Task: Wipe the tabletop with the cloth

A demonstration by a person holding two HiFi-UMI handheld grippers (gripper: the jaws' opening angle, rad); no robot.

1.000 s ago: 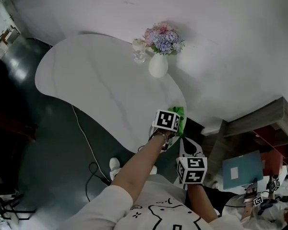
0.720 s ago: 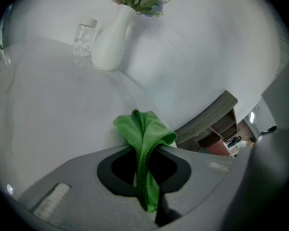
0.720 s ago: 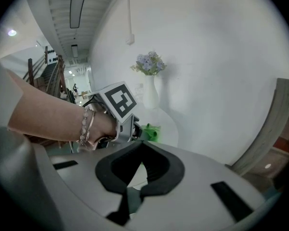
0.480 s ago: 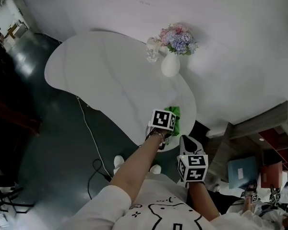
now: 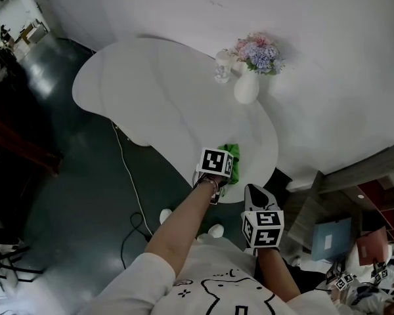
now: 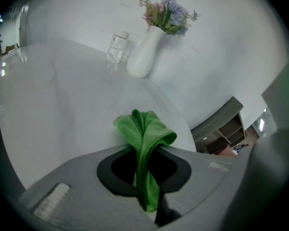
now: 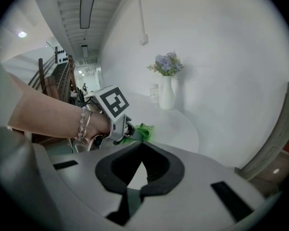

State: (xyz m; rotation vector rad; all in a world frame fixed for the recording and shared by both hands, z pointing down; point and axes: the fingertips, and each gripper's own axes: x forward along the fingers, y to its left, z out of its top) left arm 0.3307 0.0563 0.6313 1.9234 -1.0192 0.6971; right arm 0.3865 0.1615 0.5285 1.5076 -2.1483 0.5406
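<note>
A green cloth [image 5: 232, 158] lies bunched at the near edge of the white tabletop [image 5: 164, 104]. My left gripper [image 5: 218, 170] is shut on it, and the left gripper view shows the cloth [image 6: 145, 131] pinched between the jaws [image 6: 140, 148] with a fold sticking out in front. My right gripper [image 5: 257, 199] hangs off the table near the person's body. Its jaws [image 7: 142, 143] are shut with nothing in them. In the right gripper view I see the left gripper [image 7: 116, 121] and the cloth [image 7: 143, 130] ahead.
A white vase with flowers [image 5: 247, 87] and a clear glass [image 5: 222, 71] stand at the table's far side by the wall. A cable [image 5: 128, 189] runs over the dark floor on the left. Grey shelving [image 5: 354, 189] stands to the right.
The left gripper and cloth have shifted left along the near table edge, away from below the vase. The head view has swung too. The right gripper stays near the body.
</note>
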